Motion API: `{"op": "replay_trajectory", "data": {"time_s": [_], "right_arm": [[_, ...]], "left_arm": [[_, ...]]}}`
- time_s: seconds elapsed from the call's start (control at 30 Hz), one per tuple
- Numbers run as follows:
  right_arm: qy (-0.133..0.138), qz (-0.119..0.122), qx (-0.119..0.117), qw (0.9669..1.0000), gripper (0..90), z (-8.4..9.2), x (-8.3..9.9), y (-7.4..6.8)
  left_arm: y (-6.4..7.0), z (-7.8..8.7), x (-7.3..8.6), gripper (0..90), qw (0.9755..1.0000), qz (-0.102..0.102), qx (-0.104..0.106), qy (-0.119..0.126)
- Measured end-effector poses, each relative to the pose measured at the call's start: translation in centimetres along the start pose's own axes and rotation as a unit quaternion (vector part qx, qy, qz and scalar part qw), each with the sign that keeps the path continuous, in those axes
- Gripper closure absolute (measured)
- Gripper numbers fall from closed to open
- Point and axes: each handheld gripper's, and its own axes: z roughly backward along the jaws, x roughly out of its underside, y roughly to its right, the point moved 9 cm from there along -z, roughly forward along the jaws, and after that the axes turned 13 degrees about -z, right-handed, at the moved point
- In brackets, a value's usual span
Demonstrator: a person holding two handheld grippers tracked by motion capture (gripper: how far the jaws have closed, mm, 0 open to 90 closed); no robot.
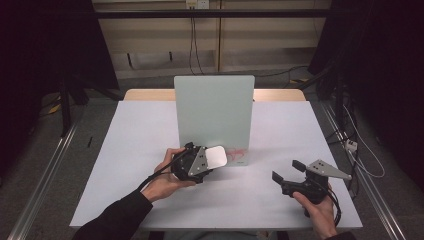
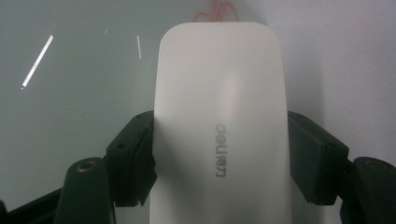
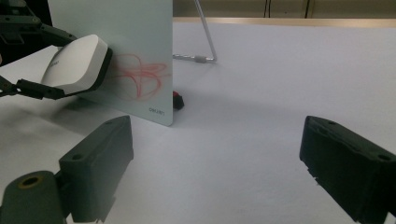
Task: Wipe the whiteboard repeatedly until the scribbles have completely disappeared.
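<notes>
Eraser (image 2: 219, 130) underside hidden, red scribble (image 3: 142, 74) partly covered

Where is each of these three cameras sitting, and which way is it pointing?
High view: above the person's side, looking down on the white table; both forearms and hands show.
Left gripper view: on the left gripper, looking along its jaws clamped on the white eraser, the glass board behind.
Right gripper view: on the right gripper, jaws open, facing the board's red scribble.
All three share eraser and board.
</notes>
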Motion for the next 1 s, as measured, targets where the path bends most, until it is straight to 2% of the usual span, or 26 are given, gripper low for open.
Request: {"op": "replay_trajectory", "data": {"time_s": [0.23,0.43,0.5,0.57,0.6,0.67,0.77,0.83,0.93,0.97,1.0], "right_arm": [[0.001,0.000,0.000,1.0000,9.4,0.0,0.0,0.0],[0.000,0.000,-0.001,1.0000,9.4,0.0,0.0,0.1],[0.000,0.001,0.000,1.0000,9.4,0.0,0.0,0.1],[0.001,0.001,-0.001,1.0000,9.4,0.0,-0.1,0.1],[0.000,0.000,0.000,1.0000,9.3,0.0,0.0,0.1],[0.000,-0.002,-0.002,1.0000,9.3,0.0,0.0,0.0],[0.000,-0.001,-0.002,1.0000,9.3,0.0,0.0,0.0],[-0.001,-0.002,-0.001,1.0000,9.3,0.0,0.0,0.0],[0.000,-0.001,-0.002,1.0000,9.4,0.0,0.0,0.0],[0.000,-0.001,-0.002,1.0000,9.3,0.0,0.0,0.0],[-0.001,0.001,-0.002,1.0000,9.3,0.0,0.0,0.0]], "left_arm": [[0.0,-0.2,-0.2,31.1,0.9999,0.004,0.010,0.006],[-2.1,1.0,-0.6,31.1,0.9993,0.027,-0.014,0.022],[-3.0,1.5,-0.8,31.1,0.9983,0.041,-0.026,0.033],[-3.6,1.8,-0.9,31.1,0.9960,0.064,-0.036,0.050],[-3.5,1.8,-0.8,31.1,0.9959,0.065,-0.035,0.052],[-3.1,1.6,-0.7,31.1,0.9973,0.052,-0.034,0.040],[-1.8,0.8,-0.5,31.1,0.9978,0.051,-0.017,0.039],[-0.9,0.2,-0.3,31.1,0.9988,0.041,-0.001,0.027],[0.1,-0.5,-0.4,31.1,0.9991,0.034,0.011,0.021],[0.3,-0.6,-0.3,31.1,0.9994,0.026,0.017,0.016],[0.8,-0.9,-0.3,31.1,0.9991,0.030,0.027,0.014]]}}
